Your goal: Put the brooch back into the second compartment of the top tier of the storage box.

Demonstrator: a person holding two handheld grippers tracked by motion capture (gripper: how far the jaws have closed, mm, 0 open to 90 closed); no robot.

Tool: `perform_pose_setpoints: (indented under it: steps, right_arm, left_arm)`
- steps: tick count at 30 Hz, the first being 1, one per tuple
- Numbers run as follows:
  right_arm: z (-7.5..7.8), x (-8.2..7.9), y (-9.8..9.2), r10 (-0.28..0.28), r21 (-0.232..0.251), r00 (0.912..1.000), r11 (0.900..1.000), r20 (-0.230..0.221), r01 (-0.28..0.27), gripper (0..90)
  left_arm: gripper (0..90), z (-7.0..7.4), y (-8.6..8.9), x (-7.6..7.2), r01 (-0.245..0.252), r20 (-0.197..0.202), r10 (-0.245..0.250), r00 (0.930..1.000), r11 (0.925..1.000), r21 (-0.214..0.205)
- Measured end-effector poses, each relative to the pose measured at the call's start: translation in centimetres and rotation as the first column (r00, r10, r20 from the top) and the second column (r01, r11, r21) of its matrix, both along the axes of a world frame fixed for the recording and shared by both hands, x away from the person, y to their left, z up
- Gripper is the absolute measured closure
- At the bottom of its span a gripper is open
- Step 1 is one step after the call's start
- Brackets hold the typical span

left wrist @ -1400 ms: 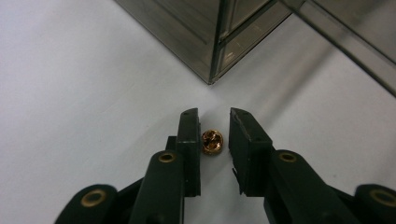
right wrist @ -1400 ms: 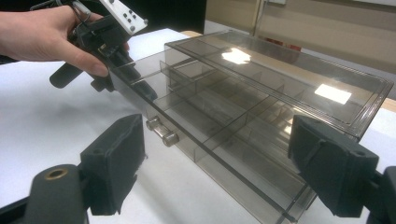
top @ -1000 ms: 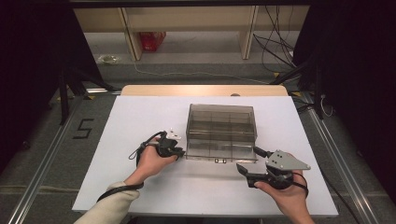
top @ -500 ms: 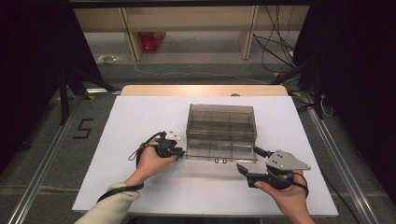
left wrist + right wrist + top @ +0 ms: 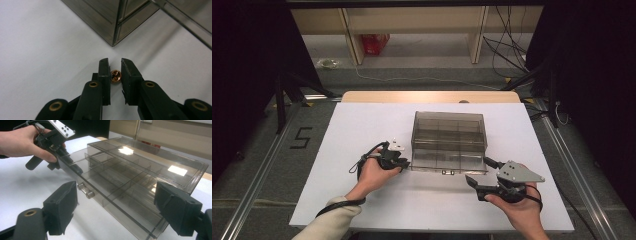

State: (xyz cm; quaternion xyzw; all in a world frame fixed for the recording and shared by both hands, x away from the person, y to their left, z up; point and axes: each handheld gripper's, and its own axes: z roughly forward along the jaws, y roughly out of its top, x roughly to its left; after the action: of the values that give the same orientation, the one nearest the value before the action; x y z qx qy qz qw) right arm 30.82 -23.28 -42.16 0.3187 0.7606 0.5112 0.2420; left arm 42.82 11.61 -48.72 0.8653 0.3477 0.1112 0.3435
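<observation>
The smoked transparent drawer box [image 5: 449, 145] stood at mid-table, its partitioned drawer [image 5: 120, 195] pulled partly out. Beside the box's near-left corner, the left gripper [image 5: 115, 72] was clamped on a small shiny copper bead [image 5: 116, 76]; the right gripper [image 5: 115, 207] waited, jaws spread wide, before the drawer front. Judged step: loading the bead, which calls for lifting it over a compartment and releasing.

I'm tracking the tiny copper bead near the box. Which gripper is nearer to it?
Left. The left gripper has the copper bead between its jaws, beside the smoky plastic box's near-left corner. The right gripper is open in front of the box's near-right corner, away from the bead.
</observation>
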Motion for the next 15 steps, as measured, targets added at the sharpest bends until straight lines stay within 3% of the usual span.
perform_pose_setpoints:
  steps: [15]
  right_arm:
    - [0.01,0.0,-0.02,-0.003,0.002,1.0,1.0,0.0,0.003,19.9]
  left_arm:
    - [78.4,0.92,0.7,-0.49,-0.022,0.056,0.025,0.9981,0.9988,-0.043]
